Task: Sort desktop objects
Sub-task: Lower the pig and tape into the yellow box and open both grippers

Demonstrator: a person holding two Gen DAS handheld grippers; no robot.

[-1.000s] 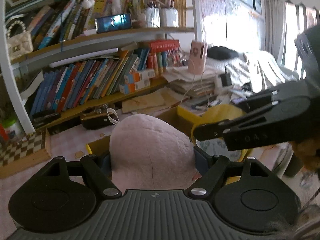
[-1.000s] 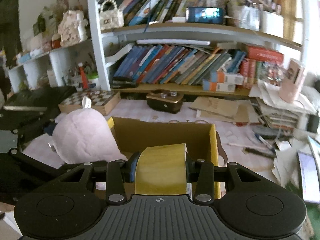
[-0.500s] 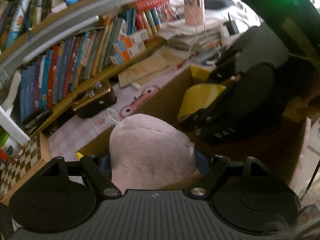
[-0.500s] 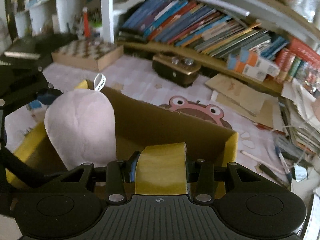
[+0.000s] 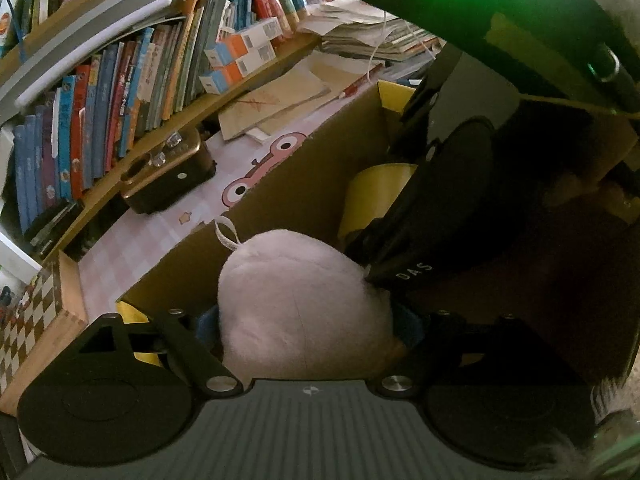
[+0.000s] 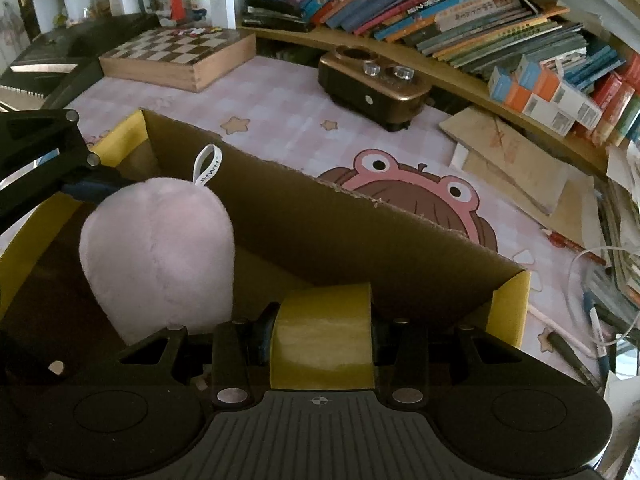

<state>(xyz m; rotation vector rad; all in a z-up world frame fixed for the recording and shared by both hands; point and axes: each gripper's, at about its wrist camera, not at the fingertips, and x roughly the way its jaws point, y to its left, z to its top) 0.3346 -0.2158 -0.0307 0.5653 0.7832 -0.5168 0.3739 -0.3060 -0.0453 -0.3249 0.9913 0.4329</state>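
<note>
We tilt both grippers steeply down into the cardboard box [image 6: 400, 236]. We count one pink plush toy [image 5: 304, 300] and one yellow tape roll [image 6: 324, 336]. Our left gripper [image 5: 308, 320] is opening, the plush between its jaws, at nine o'clock of our right gripper [image 6: 322, 340], which clamps the tape roll narrowly.

A pale pink plush toy [image 6: 156, 256] with a white loop tag, and a yellow tape roll [image 6: 324, 332], sit between black hand-held gripper fingers. The cardboard box [image 6: 360, 232] ahead is brown with yellow flaps. The worktop [image 6: 272, 112] beyond is pink-and-white check; a brown-and-cream chessboard [image 6: 176, 56] lies beyond.
</note>
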